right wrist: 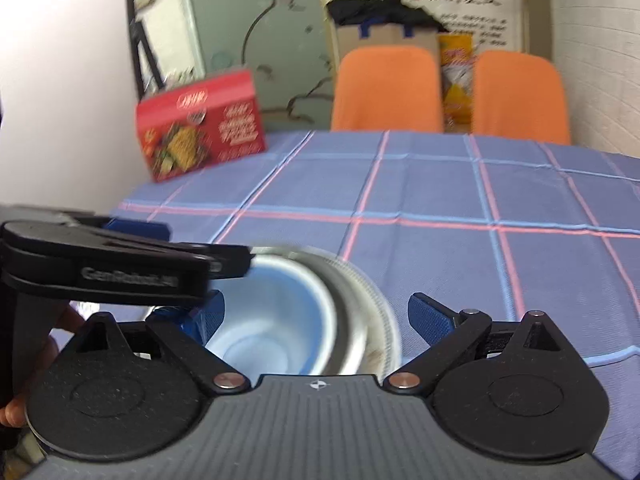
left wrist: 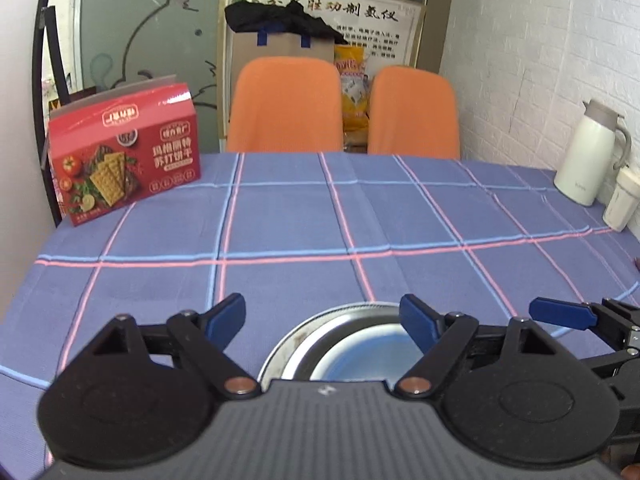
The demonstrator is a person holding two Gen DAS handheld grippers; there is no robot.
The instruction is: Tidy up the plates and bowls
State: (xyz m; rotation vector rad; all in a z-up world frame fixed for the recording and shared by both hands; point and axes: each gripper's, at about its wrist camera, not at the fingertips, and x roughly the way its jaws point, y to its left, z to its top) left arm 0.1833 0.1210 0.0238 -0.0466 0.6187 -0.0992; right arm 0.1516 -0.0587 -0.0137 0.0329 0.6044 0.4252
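Observation:
A light blue bowl (left wrist: 360, 360) sits inside a wider steel plate (left wrist: 288, 344) on the checked tablecloth, close under the camera in the left wrist view. My left gripper (left wrist: 324, 318) stands open, its blue pads on either side of the plate's far rim and not pressing it. One finger of my right gripper (left wrist: 560, 314) reaches in from the right. In the right wrist view the blue bowl (right wrist: 272, 320) and steel plate (right wrist: 360, 304) lie between the wide-open fingers of my right gripper (right wrist: 320, 316). The left gripper (right wrist: 192, 246) crosses in from the left above the bowl's rim.
A red cracker box (left wrist: 124, 156) stands at the table's far left. A white thermos jug (left wrist: 588, 152) and a cup (left wrist: 622, 200) stand at the far right by the wall. Two orange chairs (left wrist: 286, 104) are behind the table (left wrist: 320, 220). A person's hand (right wrist: 60, 322) holds the left gripper.

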